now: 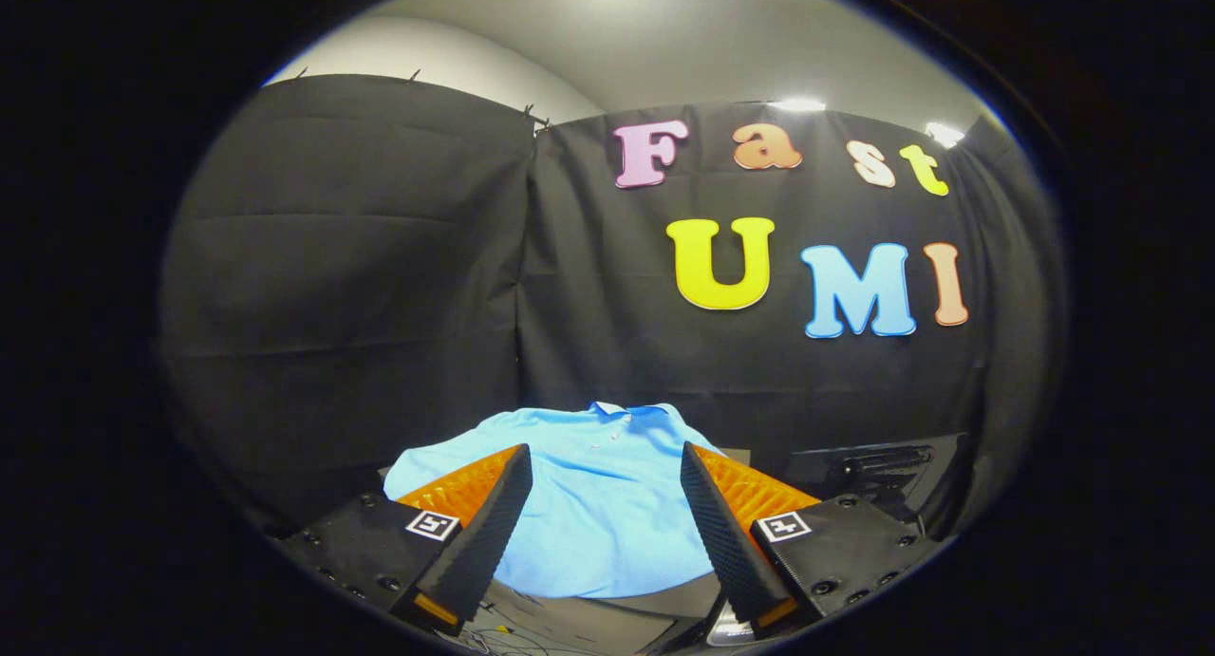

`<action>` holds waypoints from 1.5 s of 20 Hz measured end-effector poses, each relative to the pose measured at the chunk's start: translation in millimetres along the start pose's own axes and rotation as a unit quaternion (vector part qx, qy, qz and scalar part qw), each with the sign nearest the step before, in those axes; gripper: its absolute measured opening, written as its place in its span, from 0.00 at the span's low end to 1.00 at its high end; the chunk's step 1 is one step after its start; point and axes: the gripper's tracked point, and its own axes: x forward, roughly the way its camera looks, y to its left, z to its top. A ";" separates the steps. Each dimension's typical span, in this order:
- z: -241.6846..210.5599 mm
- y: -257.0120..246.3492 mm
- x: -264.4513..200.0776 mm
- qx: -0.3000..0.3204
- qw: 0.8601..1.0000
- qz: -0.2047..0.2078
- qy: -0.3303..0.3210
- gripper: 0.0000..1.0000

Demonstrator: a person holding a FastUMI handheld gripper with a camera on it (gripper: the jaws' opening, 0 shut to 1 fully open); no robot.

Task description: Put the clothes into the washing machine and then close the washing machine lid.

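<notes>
The black cloth wall [380, 257] of the booth rises across the far side of the scene, hanging in two panels that meet at a seam near the middle, with a pale ceiling [683, 39] and bright lights above it. Below the wall, a light blue polo shirt [598, 504] lies spread flat on a dark surface, its collar at the far end and its hem toward the near side. To the right of the shirt, against the wall, sits a dark machine part [883, 466] with a slotted panel; what it belongs to cannot be told. The gripper [605, 471] hangs over the near part of the shirt, its two fingers [494, 523] spread wide apart with the shirt showing between them, holding nothing. Thin cables [494, 637] lie on the surface nearest the gripper.
</notes>
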 end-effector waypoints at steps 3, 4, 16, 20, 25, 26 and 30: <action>-1.3 6.8 24.5 -0.012 1.000 0.013 0.020 0.98; -5.2 10.5 33.6 -0.010 0.999 0.020 0.029 0.98; -51.7 23.7 124.5 -0.009 0.985 0.057 0.164 0.98; -67.9 22.4 152.9 -0.015 0.974 0.065 0.216 0.98; -93.2 30.7 170.4 -0.012 0.954 0.097 0.285 0.98; -96.2 30.9 171.4 -0.013 0.951 0.097 0.293 0.98; -104.5 30.4 171.8 -0.003 0.945 0.100 0.313 0.98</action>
